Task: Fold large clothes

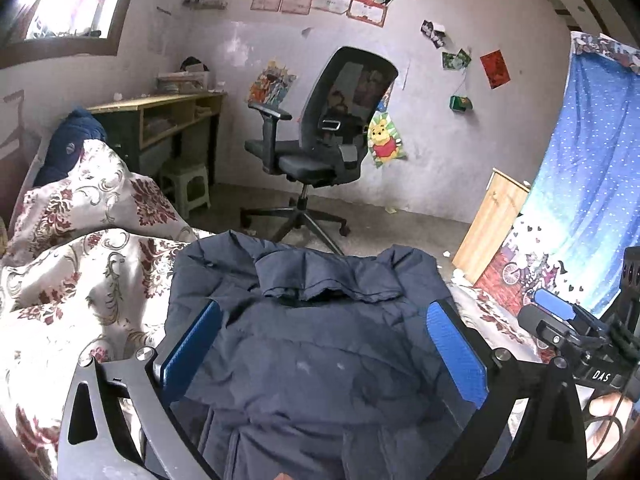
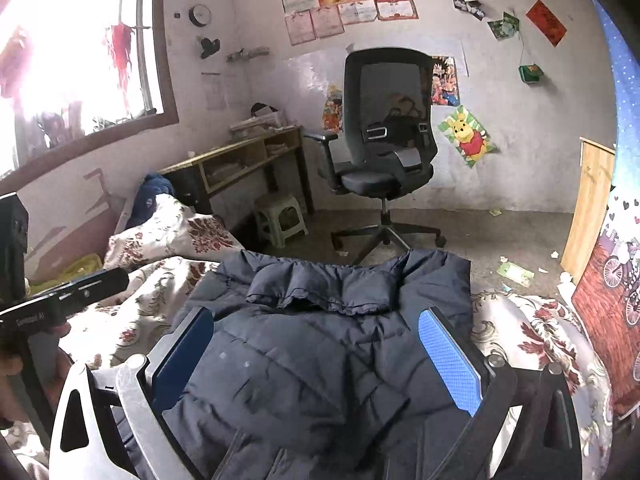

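Left wrist view is showing the navy puffer jacket [image 1: 316,352] lying below the left gripper [image 1: 324,344], jaws gaping, gripping nothing. Right gripper [image 2: 316,356] is hanging likewise. Soft, bulky, slippery; pinch a hem edge.

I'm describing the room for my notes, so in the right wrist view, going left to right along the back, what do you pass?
Window → desk → stool → chair → bear poster → wooden board.
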Demonstrator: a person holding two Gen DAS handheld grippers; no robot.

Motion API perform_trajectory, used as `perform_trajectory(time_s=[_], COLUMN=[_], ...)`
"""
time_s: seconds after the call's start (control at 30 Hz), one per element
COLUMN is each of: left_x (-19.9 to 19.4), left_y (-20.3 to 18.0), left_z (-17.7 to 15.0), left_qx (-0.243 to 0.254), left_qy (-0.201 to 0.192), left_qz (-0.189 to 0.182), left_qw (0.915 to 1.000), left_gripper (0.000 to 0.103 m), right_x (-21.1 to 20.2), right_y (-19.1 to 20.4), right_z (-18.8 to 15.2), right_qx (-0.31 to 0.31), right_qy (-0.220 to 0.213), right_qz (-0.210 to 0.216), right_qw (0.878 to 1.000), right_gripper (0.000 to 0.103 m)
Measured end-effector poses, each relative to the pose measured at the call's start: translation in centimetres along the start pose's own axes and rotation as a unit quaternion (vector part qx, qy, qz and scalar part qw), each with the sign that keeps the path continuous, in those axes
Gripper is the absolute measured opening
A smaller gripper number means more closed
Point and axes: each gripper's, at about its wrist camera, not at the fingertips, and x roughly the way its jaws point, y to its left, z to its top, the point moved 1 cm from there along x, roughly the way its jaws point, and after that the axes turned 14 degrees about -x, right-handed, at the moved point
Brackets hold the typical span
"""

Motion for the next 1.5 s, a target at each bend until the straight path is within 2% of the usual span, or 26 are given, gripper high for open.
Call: perform_trajectory(time_s=[0.17,0.4,0.63,0.9,1.1,1.2,1.3,1.37,1.43,1.5], left_x=[-3.6,-7.8,-11.5,-13.5,-14.0,-14.2,-13.9,-13.4,-12.8,-12.4], left_y=[-1.0,-1.5,-1.0,0.2,2.2,3.4,4.4,4.9,5.3,5.6], left_z=[-1.2,-3.2,-7.2,-11.9,-14.7,-15.9,-17.0,-17.7,-18.8,-20.1], left_qx=[0.010,0.024,0.045,0.098,0.117,0.125,0.139,0.154,0.173,0.189], left_qy=[-0.018,-0.017,-0.016,0.000,0.027,0.049,0.087,0.117,0.159,0.184], left_qz=[0.003,0.012,0.010,0.027,0.034,0.036,0.032,0.034,0.033,0.040], left_qw=[0.9998,0.9995,0.9988,0.9948,0.9921,0.9903,0.9860,0.9806,0.9714,0.9637], left_gripper=[0.101,0.101,0.101,0.101,0.101,0.101,0.101,0.101,0.101,0.101], right_x=[-3.6,-8.0,-11.4,-13.8,-14.8,-14.7,-13.9,-13.1,-12.3,-11.4], right_y=[1.4,3.0,5.0,7.3,8.5,8.9,9.1,9.3,9.7,10.2], right_z=[-0.1,-1.6,-4.4,-8.2,-10.8,-12.3,-13.8,-15.1,-16.3,-17.7], right_qx=[-0.013,-0.013,-0.017,-0.047,-0.071,-0.076,-0.081,-0.086,-0.094,-0.106], right_qy=[-0.012,-0.012,0.000,0.023,0.042,0.068,0.109,0.150,0.184,0.230], right_qz=[-0.002,-0.007,-0.005,-0.002,-0.001,0.008,0.027,0.039,0.050,0.057], right_qw=[1.000,1.000,1.000,0.999,0.997,0.995,0.990,0.984,0.977,0.966], right_gripper=[0.103,0.103,0.103,0.103,0.103,0.103,0.103,0.103,0.103,0.103])
